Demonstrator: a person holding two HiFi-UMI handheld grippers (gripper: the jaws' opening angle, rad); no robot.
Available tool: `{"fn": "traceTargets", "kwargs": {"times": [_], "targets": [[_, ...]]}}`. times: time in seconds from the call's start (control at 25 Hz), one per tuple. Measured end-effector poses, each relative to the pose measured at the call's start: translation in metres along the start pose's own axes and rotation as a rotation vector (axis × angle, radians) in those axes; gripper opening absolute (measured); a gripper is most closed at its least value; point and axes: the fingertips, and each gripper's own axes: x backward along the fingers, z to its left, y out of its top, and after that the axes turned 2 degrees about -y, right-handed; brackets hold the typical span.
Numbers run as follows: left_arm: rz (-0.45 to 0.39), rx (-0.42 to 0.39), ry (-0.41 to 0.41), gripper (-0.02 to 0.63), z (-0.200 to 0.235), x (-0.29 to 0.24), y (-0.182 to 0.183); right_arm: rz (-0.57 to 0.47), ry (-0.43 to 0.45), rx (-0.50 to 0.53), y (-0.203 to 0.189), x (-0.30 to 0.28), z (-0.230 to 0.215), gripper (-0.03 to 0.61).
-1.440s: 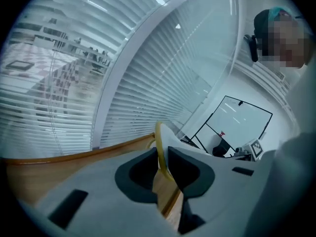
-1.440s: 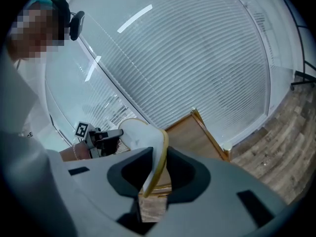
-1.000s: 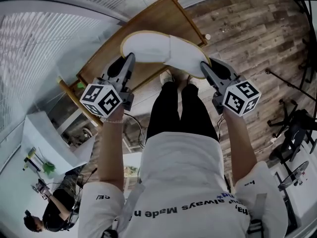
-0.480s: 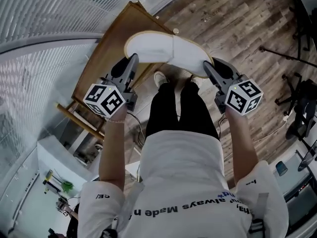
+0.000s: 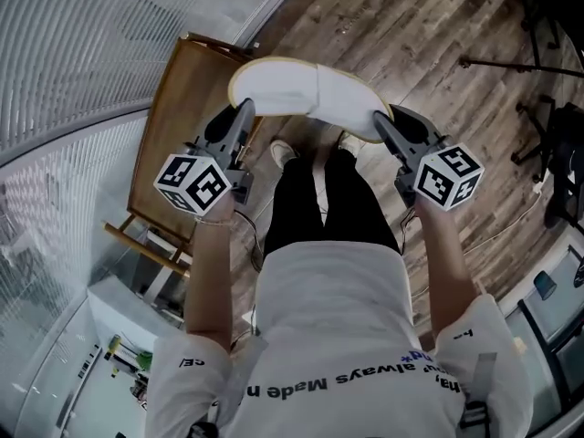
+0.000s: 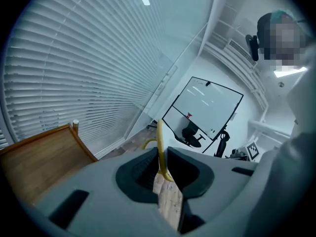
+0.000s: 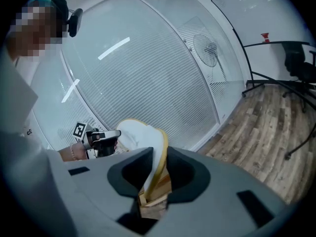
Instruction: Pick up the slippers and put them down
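A white slipper (image 5: 306,94) with a yellow-edged sole hangs in the air in front of the person, held at both ends. My left gripper (image 5: 245,115) is shut on its heel end, whose thin yellow rim (image 6: 160,149) stands edge-on between the jaws in the left gripper view. My right gripper (image 5: 376,121) is shut on the toe end; in the right gripper view the slipper (image 7: 143,142) runs away from the jaws toward the left gripper (image 7: 101,139). Only one slipper is in view.
A wooden table (image 5: 187,108) stands at the left under the left arm, against a wall of white blinds (image 5: 82,53). Wood-plank floor (image 5: 429,53) lies beyond. Chair and stand legs (image 5: 547,135) show at the right. A white shelf unit (image 5: 109,336) sits lower left.
The person has turned with the slipper held in both grippers; the wooden table has slid from under the slipper to the left, and more floor shows at the right. Both grips are unchanged.
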Motion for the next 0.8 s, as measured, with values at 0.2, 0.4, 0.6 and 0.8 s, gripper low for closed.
{"fn": "traceTargets", "kwargs": {"times": [0.2,0.4,0.6,0.8], "targets": [[0.032,-0.007,-0.018,0.057,-0.029,-0.037,-0.009,-0.015,-0.020,-0.022,0.003,0.028,-0.037,0.084],[0.055,-0.033,-0.029,0.057,-0.048,-0.069,-0.013,-0.025,-0.042,-0.043,0.005,0.045,-0.066,0.084],[0.092,-0.046,-0.043,0.057,-0.053,-0.087,-0.017,-0.024,-0.068,-0.067,0.006,0.049,-0.082,0.084],[0.123,-0.052,-0.053,0.057,-0.040,-0.094,-0.018,-0.016,-0.094,-0.076,0.004,0.036,-0.084,0.084]]}}
